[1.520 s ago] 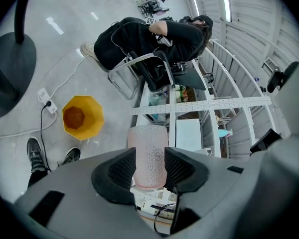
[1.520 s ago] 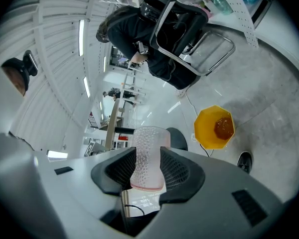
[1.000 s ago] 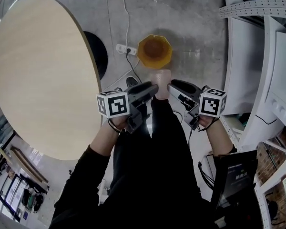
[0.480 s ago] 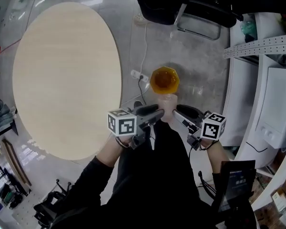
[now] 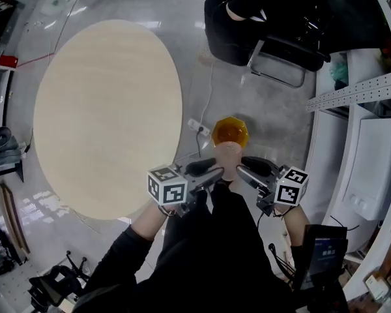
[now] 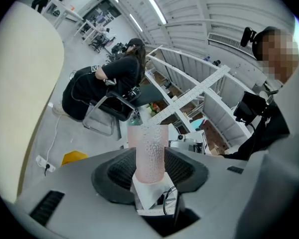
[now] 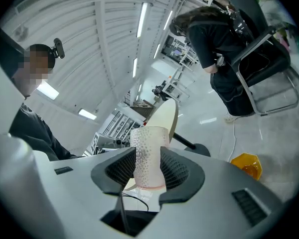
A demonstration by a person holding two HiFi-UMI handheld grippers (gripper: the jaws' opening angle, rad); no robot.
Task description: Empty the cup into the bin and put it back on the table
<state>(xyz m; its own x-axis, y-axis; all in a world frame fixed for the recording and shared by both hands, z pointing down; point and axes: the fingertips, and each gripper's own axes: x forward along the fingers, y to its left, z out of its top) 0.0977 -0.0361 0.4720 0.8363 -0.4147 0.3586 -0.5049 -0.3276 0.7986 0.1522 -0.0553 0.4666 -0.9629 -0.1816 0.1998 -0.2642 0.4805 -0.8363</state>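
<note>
A pink dimpled cup (image 5: 226, 156) is held upright between both grippers, just this side of the orange bin (image 5: 230, 132) on the floor. My left gripper (image 5: 215, 169) is shut on the cup (image 6: 150, 151) from the left, its jaws pressed to the cup's sides. From the right, my right gripper (image 5: 240, 169) is shut on the same cup (image 7: 148, 156). The bin shows as a yellow shape low in the left gripper view (image 6: 74, 157) and in the right gripper view (image 7: 246, 165). The round pale wooden table (image 5: 107, 116) lies to the left. The inside of the cup is hidden.
A person sits on a chair (image 5: 280, 47) beyond the bin. A power strip with a white cable (image 5: 199, 126) lies on the floor between table and bin. White shelving (image 5: 368, 90) runs along the right. My own dark-clothed legs fill the floor below the grippers.
The view has pulled back: table and bin look smaller and the seated person has come into sight. Both grippers stay shut on the cup, still near the bin.
</note>
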